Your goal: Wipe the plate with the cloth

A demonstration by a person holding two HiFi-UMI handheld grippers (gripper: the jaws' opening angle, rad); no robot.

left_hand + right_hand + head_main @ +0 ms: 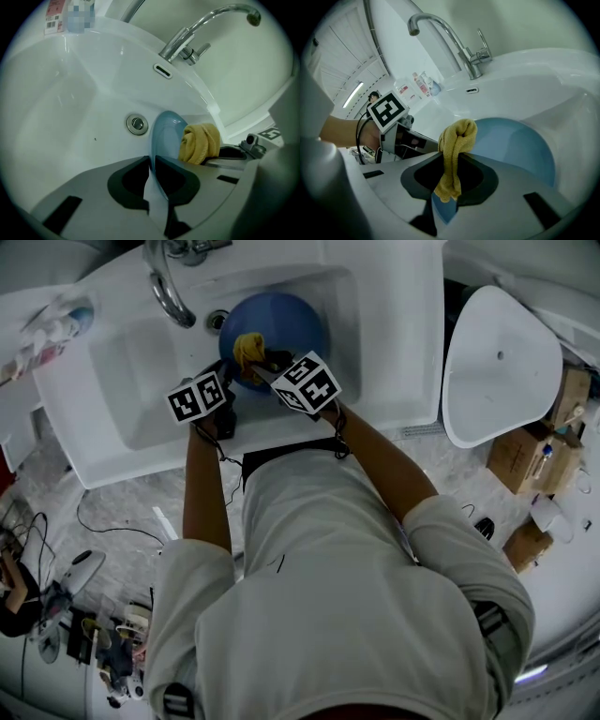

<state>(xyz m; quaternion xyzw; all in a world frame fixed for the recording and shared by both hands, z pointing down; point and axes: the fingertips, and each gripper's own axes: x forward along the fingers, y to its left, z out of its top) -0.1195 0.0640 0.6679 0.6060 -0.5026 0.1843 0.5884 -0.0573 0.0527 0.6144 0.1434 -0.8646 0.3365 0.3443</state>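
A blue plate (281, 329) stands tilted on edge inside the white sink (141, 381). My left gripper (153, 165) is shut on the plate (165, 140) at its near rim. A bunched yellow cloth (454, 150) hangs from my right gripper (451, 165), which is shut on it. The cloth (247, 348) rests against the plate's (520, 150) inner face near the rim, and in the left gripper view the cloth (201, 143) shows just right of the plate. Both grippers, with their marker cubes, sit side by side over the sink's front edge, left gripper (228, 381) and right gripper (267, 367).
A chrome tap (169, 287) arches over the sink's far side, and the drain (137, 124) lies just beyond the plate. Bottles (56, 324) stand at the sink's left corner. A white toilet lid (497, 362) and cardboard boxes (525, 460) are to the right.
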